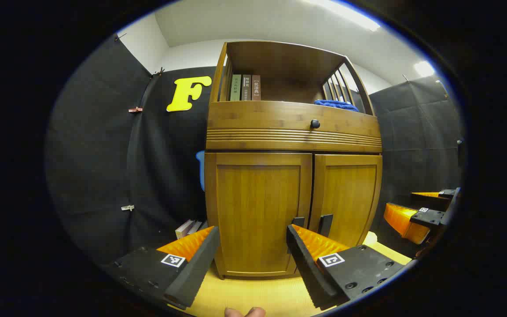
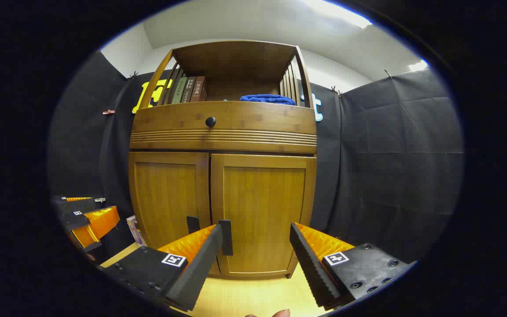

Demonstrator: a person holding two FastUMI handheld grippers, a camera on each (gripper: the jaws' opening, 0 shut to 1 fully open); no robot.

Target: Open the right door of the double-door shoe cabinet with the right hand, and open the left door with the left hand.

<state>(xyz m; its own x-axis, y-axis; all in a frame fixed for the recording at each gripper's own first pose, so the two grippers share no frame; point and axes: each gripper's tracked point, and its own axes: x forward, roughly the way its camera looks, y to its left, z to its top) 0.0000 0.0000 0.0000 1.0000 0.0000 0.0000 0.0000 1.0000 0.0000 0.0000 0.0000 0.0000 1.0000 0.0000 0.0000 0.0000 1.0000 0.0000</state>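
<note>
A brown wooden shoe cabinet stands ahead with both doors closed. In the left gripper view the left door (image 1: 258,211) faces me, its dark handle (image 1: 298,222) by the centre seam, beside the right door (image 1: 346,198). My left gripper (image 1: 253,233) is open a short way in front of the left door, touching nothing. In the right gripper view the right door (image 2: 264,211) carries a dark handle (image 2: 226,237) just behind my left finger's tip; the left door (image 2: 170,198) has its own handle (image 2: 192,224). My right gripper (image 2: 257,231) is open, holding nothing.
Above the doors runs a drawer with a round black knob (image 2: 210,121). The open shelf on top holds books (image 2: 189,90) and a blue cloth (image 2: 267,99). More books (image 1: 190,228) lie on the floor left of the cabinet. A light wooden floor (image 2: 253,295) is underfoot.
</note>
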